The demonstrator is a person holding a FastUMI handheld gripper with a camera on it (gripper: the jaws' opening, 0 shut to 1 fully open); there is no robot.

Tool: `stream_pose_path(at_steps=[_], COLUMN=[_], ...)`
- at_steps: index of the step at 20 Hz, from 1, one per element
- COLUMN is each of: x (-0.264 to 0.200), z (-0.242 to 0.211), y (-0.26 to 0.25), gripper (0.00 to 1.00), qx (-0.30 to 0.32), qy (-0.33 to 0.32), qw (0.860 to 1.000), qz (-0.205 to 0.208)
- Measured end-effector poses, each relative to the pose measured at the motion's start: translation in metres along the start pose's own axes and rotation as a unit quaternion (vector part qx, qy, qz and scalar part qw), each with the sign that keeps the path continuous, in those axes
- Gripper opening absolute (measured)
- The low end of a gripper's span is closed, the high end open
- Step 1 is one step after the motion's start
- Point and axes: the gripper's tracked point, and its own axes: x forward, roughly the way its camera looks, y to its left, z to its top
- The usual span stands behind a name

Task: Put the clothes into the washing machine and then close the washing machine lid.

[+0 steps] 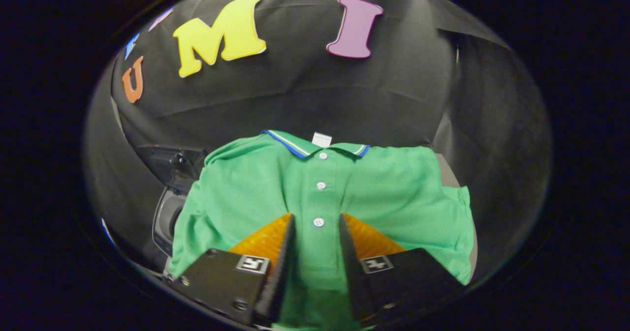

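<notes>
A green polo shirt (393, 188) with a blue-and-white trimmed collar and white buttons spreads out ahead of my gripper (316, 217). Its button strip runs down between my two fingers, and creases in the cloth pull in toward the fingertips. The gripper is shut on the shirt's front just below the lowest visible button. To the left, partly covered by a sleeve, the grey washing machine (166, 217) shows its round opening. Its dark lid (170, 161) stands raised behind the opening.
The booth's black cloth wall (305, 94) hangs close behind the shirt and curves round on both sides. A pale grey surface (447, 173) peeks out behind the shirt's right shoulder.
</notes>
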Motion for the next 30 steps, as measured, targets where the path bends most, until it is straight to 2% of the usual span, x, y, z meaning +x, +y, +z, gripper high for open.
stream_pose_path(at_steps=[2,3,5,6,11,17,23,30], x=[-0.001,-0.004,-0.005,-0.005,-0.026,-0.09,-0.181,-0.286], z=[-0.002,0.0,0.0,-0.002,-0.008,0.018,0.049,0.08], y=[0.004,0.006,0.006,0.008,0.02,0.051,0.096,0.179], gripper=[0.4,0.36,0.11,0.07,0.04,0.04,0.04,0.04], qx=[-0.003,0.002,0.018,0.022,0.077,0.075,0.052,0.033], qy=[0.002,0.001,-0.001,0.0,-0.021,-0.107,-0.207,-0.299], qw=[1.0,1.0,1.0,1.0,0.996,0.987,0.968,0.937], qz=[0.006,0.012,0.014,0.018,0.051,0.096,0.133,0.181])
